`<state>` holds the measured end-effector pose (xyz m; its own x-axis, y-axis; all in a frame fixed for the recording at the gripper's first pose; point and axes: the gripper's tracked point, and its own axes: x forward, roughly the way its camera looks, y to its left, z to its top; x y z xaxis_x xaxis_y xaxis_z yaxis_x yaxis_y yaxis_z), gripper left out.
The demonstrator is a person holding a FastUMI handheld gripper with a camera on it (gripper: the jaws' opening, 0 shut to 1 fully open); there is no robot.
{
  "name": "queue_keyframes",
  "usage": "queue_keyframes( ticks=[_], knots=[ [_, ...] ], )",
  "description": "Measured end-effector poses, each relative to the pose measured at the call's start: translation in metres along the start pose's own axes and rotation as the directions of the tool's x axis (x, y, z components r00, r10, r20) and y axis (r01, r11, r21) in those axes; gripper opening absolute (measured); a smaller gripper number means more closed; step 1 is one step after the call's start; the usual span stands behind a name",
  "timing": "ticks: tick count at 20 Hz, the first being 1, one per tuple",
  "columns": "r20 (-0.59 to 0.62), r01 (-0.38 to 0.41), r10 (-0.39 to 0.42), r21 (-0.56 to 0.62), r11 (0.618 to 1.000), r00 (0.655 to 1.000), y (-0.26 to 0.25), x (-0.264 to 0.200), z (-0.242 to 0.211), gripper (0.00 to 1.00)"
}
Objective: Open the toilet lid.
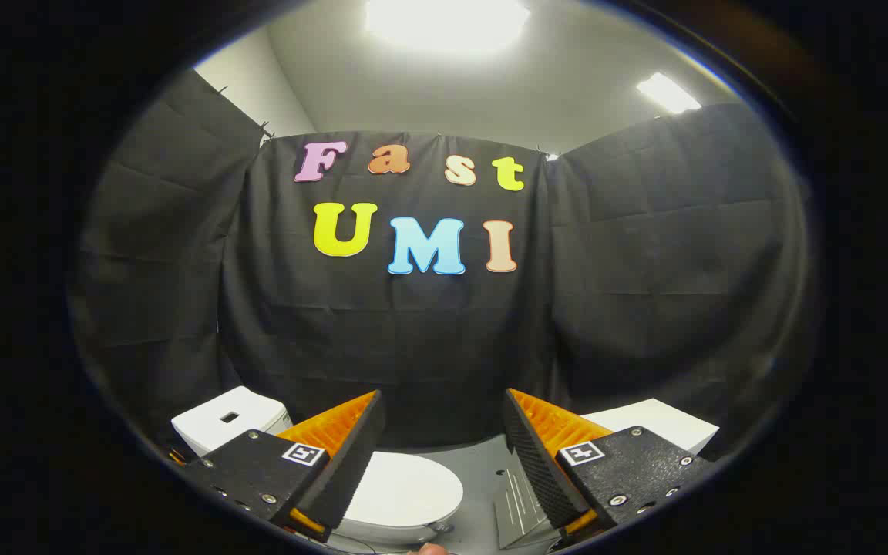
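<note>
We hold the gripper [442, 455] wide open and empty, high above the fixture. The closed toilet lid [405, 489] lies below, just ahead of the fingers [351, 455], nearer one of them; the tank [228, 420] stands beyond it. We judge this the approach step: next, descend and engage the lid's front edge.
</note>
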<state>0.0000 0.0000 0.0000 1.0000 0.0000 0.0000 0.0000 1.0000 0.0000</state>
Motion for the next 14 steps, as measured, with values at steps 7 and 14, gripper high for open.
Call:
queue_keyframes(
  ticks=[7,14],
  knots=[
    [-0.017,0.004,-0.004,-0.016,1.0,1.0,0.0013,0.0043,-0.0075,0.95],
    [-0.012,0.006,-0.006,-0.04,0.999,1.0,0.0027,0.0069,-0.0099,0.95]
  ],
)
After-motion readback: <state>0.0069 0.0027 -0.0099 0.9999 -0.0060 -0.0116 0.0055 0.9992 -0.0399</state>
